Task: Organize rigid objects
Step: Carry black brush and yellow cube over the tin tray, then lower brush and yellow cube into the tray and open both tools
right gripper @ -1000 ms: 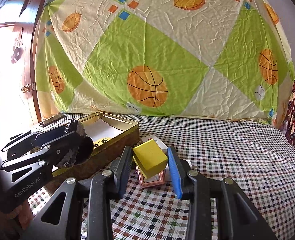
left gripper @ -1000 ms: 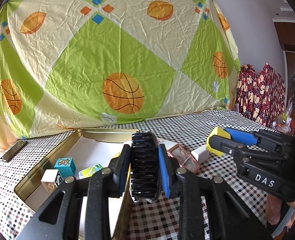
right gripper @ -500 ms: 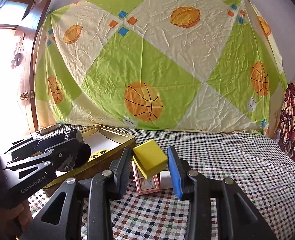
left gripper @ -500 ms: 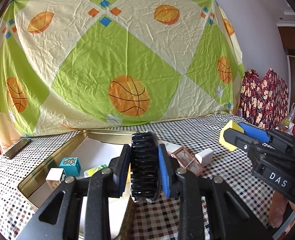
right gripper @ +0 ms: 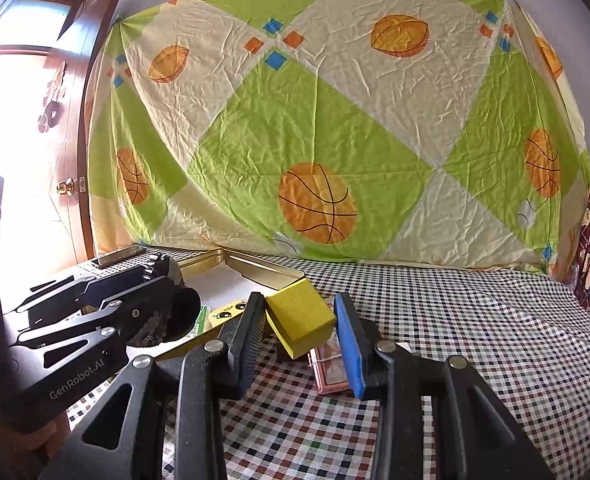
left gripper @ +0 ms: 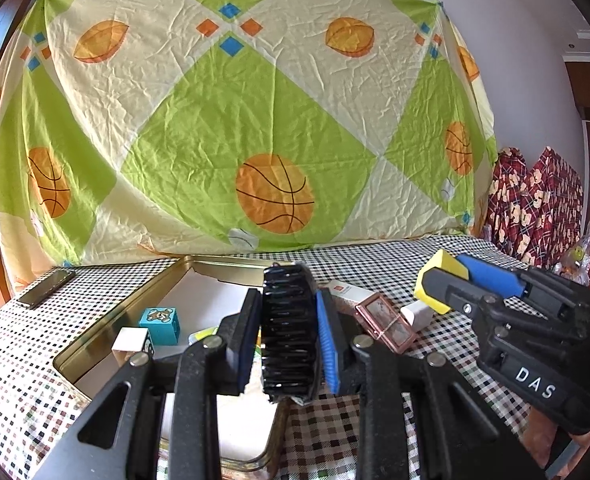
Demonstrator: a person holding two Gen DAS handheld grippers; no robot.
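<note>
My left gripper (left gripper: 289,330) is shut on a black ridged brush-like object (left gripper: 289,320) and holds it above the near right edge of a gold tin tray (left gripper: 111,332). The tray holds a blue bear cube (left gripper: 160,321) and a white cube (left gripper: 129,342). My right gripper (right gripper: 301,326) is shut on a yellow block (right gripper: 299,320), held above the checkered cloth right of the tray (right gripper: 263,270). It also shows in the left wrist view (left gripper: 447,286). The left gripper shows in the right wrist view (right gripper: 163,304).
A pink framed box (left gripper: 385,326), a white box (left gripper: 347,292) and a small white piece (left gripper: 417,314) lie on the checkered cloth right of the tray. A phone (left gripper: 45,288) lies at far left. A basketball-print sheet (left gripper: 255,140) hangs behind.
Both grippers have risen and tilted up a little with their objects still held. The right gripper has drifted toward the tray.
</note>
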